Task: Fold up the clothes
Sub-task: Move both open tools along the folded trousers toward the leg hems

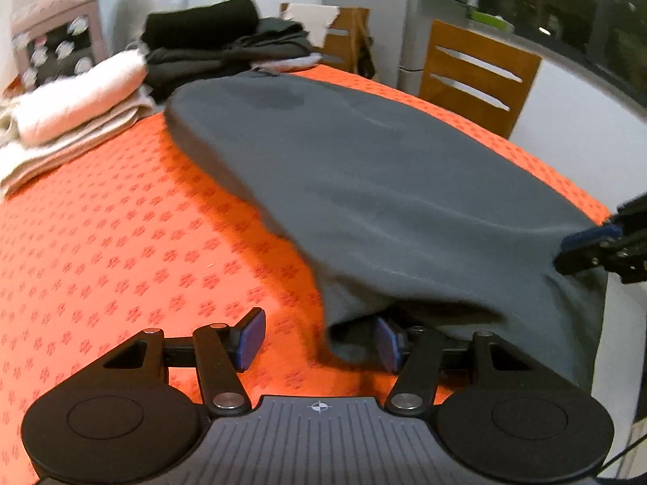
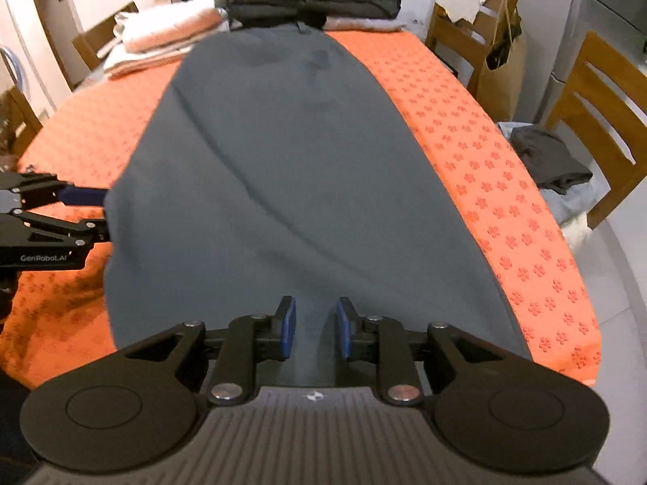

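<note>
**Grey garment laid lengthwise, both tongs at its near hem**

The left tongs (image 1: 319,341) stand spread wide at the garment's near left corner — one blue pad bare over the orange cloth, the other tucked under a lifted flap of grey fabric, so nothing is pinched yet. The right tongs (image 2: 316,329) sit over the middle of the near hem with their pads a narrow gap apart; grey fabric shows through that gap, but whether any of it is caught between the pads I cannot tell.

The grey garment (image 2: 291,169) lies flat on the tabletop (image 2: 485,169), which wears an orange flower-patterned cover. Its long axis runs from the tongs straight toward 12 o'clock, the far end touching the stacks at the back. From the left tongs the body of the cloth spreads off toward 1 and 2 o'clock; from the right tongs it lies dead ahead. The right tongs look the more centred on the hem, the left the nearer to a corner — a lift-and-carry toward 12 o'clock would likely turn on both gripping that near edge.

At 11 o'clock in the right view sit folded pale towels (image 2: 161,36); at 12, a pile of dark folded clothes (image 2: 307,0). Wooden chairs (image 2: 598,121) stand around, one holding more clothing.
</note>
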`<action>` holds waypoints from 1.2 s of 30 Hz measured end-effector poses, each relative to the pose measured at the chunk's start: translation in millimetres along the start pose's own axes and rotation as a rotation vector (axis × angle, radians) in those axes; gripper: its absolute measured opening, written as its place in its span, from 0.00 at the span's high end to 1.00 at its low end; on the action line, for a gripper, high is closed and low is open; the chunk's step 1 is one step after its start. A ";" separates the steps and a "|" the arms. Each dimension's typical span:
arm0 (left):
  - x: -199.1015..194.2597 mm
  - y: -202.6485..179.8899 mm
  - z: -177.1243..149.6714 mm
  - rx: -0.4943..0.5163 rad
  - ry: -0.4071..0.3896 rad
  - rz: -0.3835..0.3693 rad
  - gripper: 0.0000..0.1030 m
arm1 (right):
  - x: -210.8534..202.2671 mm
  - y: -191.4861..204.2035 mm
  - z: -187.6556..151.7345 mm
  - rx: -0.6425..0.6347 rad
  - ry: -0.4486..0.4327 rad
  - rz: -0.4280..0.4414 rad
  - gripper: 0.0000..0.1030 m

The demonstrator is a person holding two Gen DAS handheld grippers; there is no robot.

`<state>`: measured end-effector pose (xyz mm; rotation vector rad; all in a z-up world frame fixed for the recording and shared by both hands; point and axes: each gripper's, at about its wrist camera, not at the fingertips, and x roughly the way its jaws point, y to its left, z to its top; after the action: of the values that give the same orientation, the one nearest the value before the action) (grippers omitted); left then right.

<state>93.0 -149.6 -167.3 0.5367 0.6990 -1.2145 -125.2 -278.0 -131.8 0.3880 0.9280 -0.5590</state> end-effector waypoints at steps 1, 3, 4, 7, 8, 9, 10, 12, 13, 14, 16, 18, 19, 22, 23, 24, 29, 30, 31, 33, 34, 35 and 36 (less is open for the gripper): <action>0.5 -0.8 0.2 0.004 -0.013 0.031 0.51 | 2.7 1.7 0.2 -0.006 0.006 -0.001 0.75; -1.7 4.7 0.6 -0.025 -0.039 0.088 0.57 | 9.4 6.0 0.2 -0.024 0.018 -0.010 0.75; -5.3 12.5 1.0 -0.067 -0.052 0.101 0.57 | 12.8 8.1 0.3 -0.032 0.023 -0.014 0.75; -21.1 25.8 1.1 -0.145 -0.096 0.083 0.58 | 15.3 7.9 0.7 -0.038 0.017 -0.016 0.75; -24.7 26.6 1.0 -0.148 -0.105 0.083 0.58 | 15.7 7.6 1.2 -0.037 0.014 -0.013 0.75; -26.1 27.1 1.1 -0.151 -0.107 0.081 0.58 | 16.1 7.2 1.7 -0.035 0.012 -0.011 0.75; -25.0 28.6 0.5 -0.160 -0.097 0.078 0.58 | 16.4 6.4 2.3 -0.039 0.013 -0.009 0.75; -21.4 32.4 -1.8 -0.184 -0.071 0.072 0.58 | 16.8 4.6 3.5 -0.049 0.017 -0.004 0.75; -19.9 33.1 -3.6 -0.185 -0.060 0.071 0.58 | 16.3 4.2 4.0 -0.054 0.021 -0.001 0.75; -19.7 33.0 -5.3 -0.178 -0.055 0.070 0.57 | 15.7 4.1 4.6 -0.062 0.027 0.000 0.75; -21.4 33.7 -8.0 -0.169 -0.050 0.062 0.57 | 14.4 1.5 7.7 -0.065 0.033 -0.009 0.75; -27.1 37.0 -9.7 -0.176 -0.047 0.043 0.57 | 9.6 -3.8 9.5 -0.046 0.025 -0.014 0.75; -32.2 38.8 -10.1 -0.179 -0.049 0.030 0.57 | 6.6 -7.2 10.1 -0.034 0.018 -0.015 0.75; -43.1 43.4 -12.6 -0.163 -0.037 0.008 0.56 | -0.9 -27.0 3.1 -0.020 0.020 -0.028 0.75; -45.4 44.9 -14.0 -0.160 -0.028 0.010 0.57 | -3.4 -33.7 0.7 -0.015 0.020 -0.032 0.75; -47.6 46.3 -15.4 -0.157 -0.019 0.011 0.57 | -5.9 -40.4 -1.7 -0.011 0.021 -0.037 0.75; -60.6 53.6 -21.6 -0.185 -0.002 0.050 0.58 | -18.4 -73.8 -13.8 0.011 0.024 -0.058 0.75; -63.3 51.8 -22.6 -0.191 -0.001 0.053 0.58 | -20.9 -80.5 -16.3 0.016 0.025 -0.062 0.75; -66.0 49.4 -23.7 -0.199 0.000 0.055 0.58 | -23.4 -87.2 -18.7 0.020 0.025 -0.067 0.75; -70.4 41.5 -25.8 -0.208 0.006 0.056 0.58 | -28.4 -100.6 -23.5 0.029 0.026 -0.075 0.74; -72.8 34.4 -27.3 -0.213 0.008 0.058 0.58 | -30.9 -107.3 -25.9 0.034 0.027 -0.080 0.74; -75.7 25.5 -28.9 -0.218 0.008 0.063 0.58 | -29.4 -111.7 -28.7 0.026 0.038 -0.070 0.74; -78.8 16.2 -30.6 -0.223 0.007 0.069 0.58 | -28.6 -115.6 -31.6 0.014 0.047 -0.054 0.74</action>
<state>87.7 -72.1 -130.1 0.3767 0.8048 -1.0554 -229.0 -344.6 -134.1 0.3909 0.9822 -0.6083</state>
